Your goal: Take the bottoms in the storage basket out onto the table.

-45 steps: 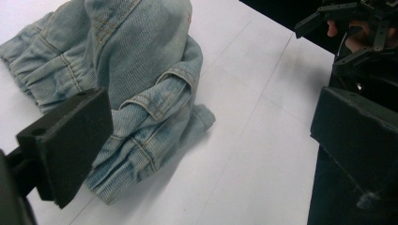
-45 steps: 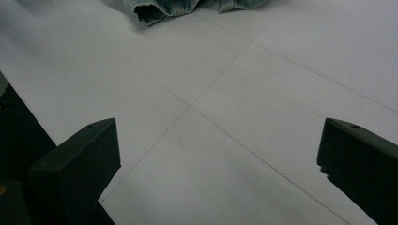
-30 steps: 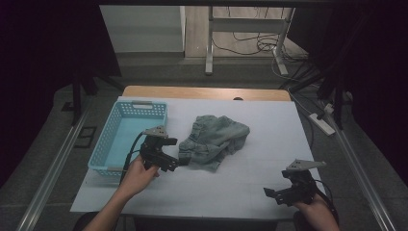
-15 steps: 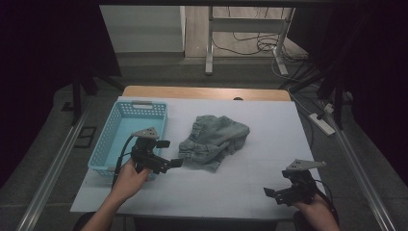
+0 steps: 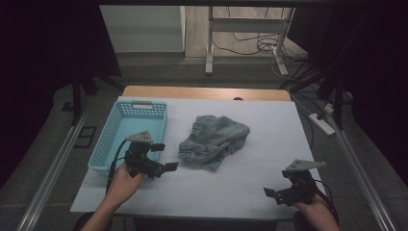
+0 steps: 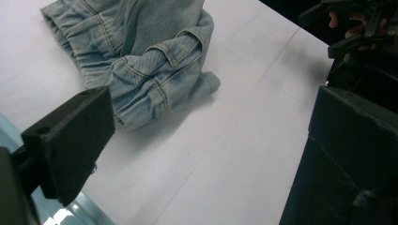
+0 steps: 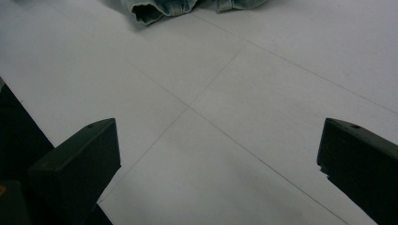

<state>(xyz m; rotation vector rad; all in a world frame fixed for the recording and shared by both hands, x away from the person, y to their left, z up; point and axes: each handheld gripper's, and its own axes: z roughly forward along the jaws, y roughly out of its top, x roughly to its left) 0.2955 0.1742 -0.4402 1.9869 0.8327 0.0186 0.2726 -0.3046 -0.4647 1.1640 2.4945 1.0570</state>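
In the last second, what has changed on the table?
The left gripper drew back from the jeans toward the person, jaws open, holding nothing. The jeans, the basket and the right gripper stayed where they were.

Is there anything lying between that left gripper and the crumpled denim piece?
No. Only bare white table lies between the open left gripper and the crumpled light-blue denim garment; the blue plastic basket sits off to its other side.

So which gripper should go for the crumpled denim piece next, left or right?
Left, probably. The left gripper sits open just beside the denim garment, next to the blue basket. The right gripper, also open, rests at the table's near right corner, farther off.
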